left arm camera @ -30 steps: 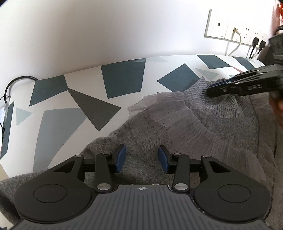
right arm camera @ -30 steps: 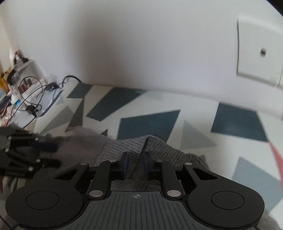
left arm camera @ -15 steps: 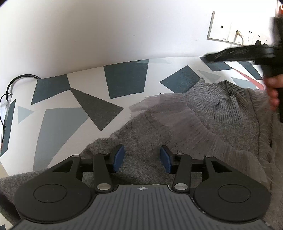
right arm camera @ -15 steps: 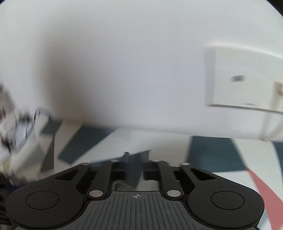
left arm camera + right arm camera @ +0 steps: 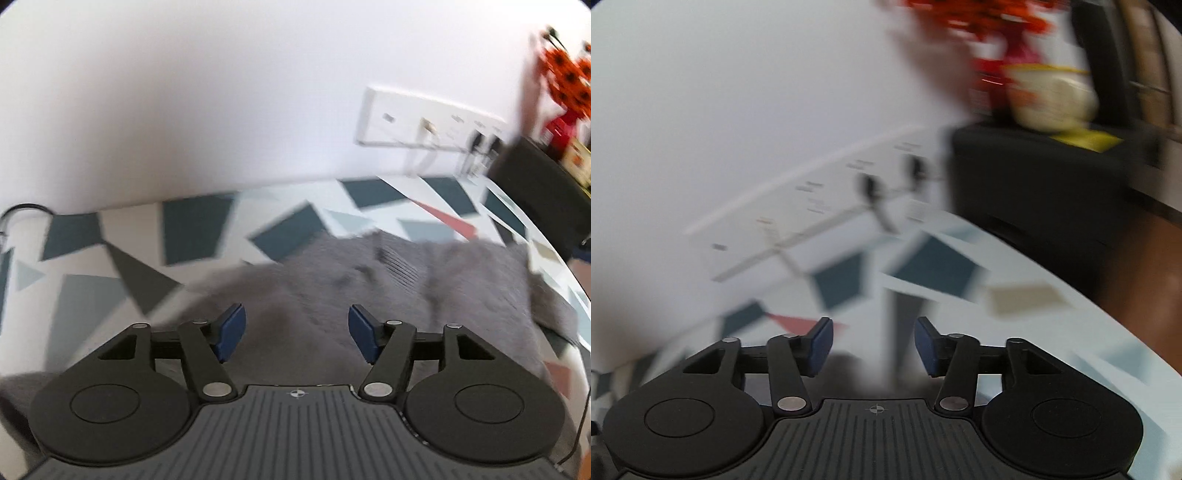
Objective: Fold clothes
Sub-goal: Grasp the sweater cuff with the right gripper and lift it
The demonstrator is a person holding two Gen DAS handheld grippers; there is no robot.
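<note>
A grey knit sweater point(image 5: 388, 280) lies spread on the table with the triangle-patterned cloth point(image 5: 192, 229); its ribbed collar point(image 5: 399, 258) points toward the wall. My left gripper point(image 5: 293, 328) hovers open just above the sweater's near part, nothing between its blue pads. My right gripper point(image 5: 873, 345) is open too, over the patterned cloth point(image 5: 934, 258) near the table's right end, holding nothing. A dark blur of grey fabric point(image 5: 846, 369) shows low between its fingers. Both views are smeared by motion.
A white socket strip with plugged cables point(image 5: 428, 127) runs along the wall behind the table. A black box point(image 5: 1034, 192) stands at the right end with a red ornament and a pale bowl point(image 5: 1052, 99) on top. A black cable point(image 5: 22, 212) lies at the far left.
The right gripper let go of the sweater's collar, opened and swung right toward the table's end. The left gripper opened wider and turned right. The tulle layer no longer shows on the sweater.
</note>
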